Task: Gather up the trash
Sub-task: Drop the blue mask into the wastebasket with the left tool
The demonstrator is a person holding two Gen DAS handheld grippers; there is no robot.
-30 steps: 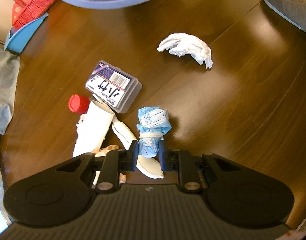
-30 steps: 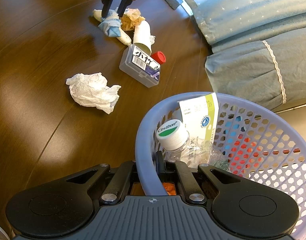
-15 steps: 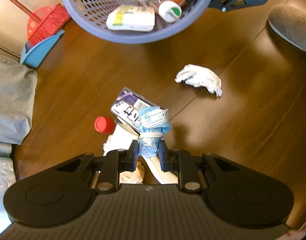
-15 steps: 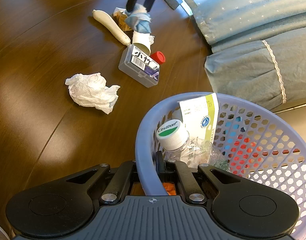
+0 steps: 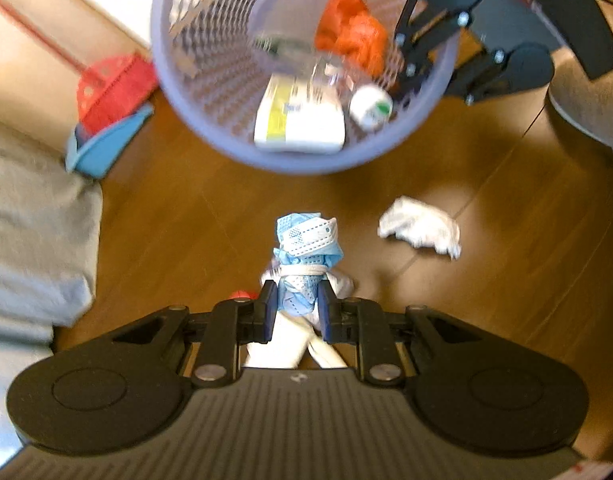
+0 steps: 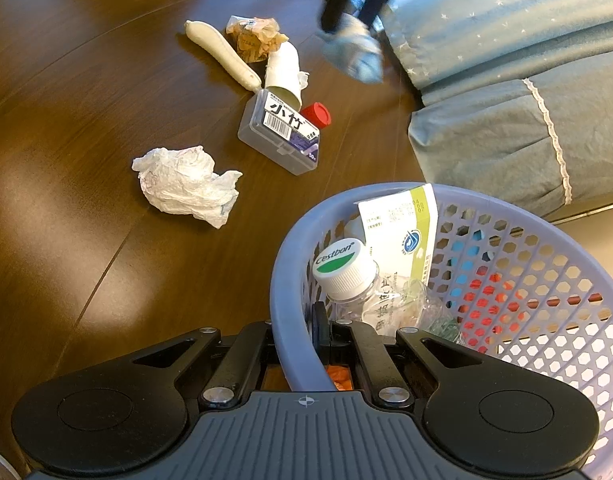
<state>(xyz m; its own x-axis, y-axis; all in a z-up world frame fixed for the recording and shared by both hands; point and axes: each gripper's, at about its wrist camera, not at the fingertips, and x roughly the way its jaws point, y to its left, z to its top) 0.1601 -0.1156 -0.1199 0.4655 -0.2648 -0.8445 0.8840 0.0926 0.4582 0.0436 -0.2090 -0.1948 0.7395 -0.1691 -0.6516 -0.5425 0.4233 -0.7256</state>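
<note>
Floor: dark wood floor [image 6: 86, 80].
Mask: my left gripper [image 5: 294, 312] pinches a balled blue face mask [image 5: 304, 256], strap-wrapped, above the floor.
Basket: my right gripper [image 6: 302, 340] clamps the lavender basket [image 6: 290, 248] rim.

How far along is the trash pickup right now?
Done: a bottle and carton lie in the basket, which the right gripper grips. In hand: the left gripper holds a blue mask. Left: tissue, plastic box, red cap.
</note>
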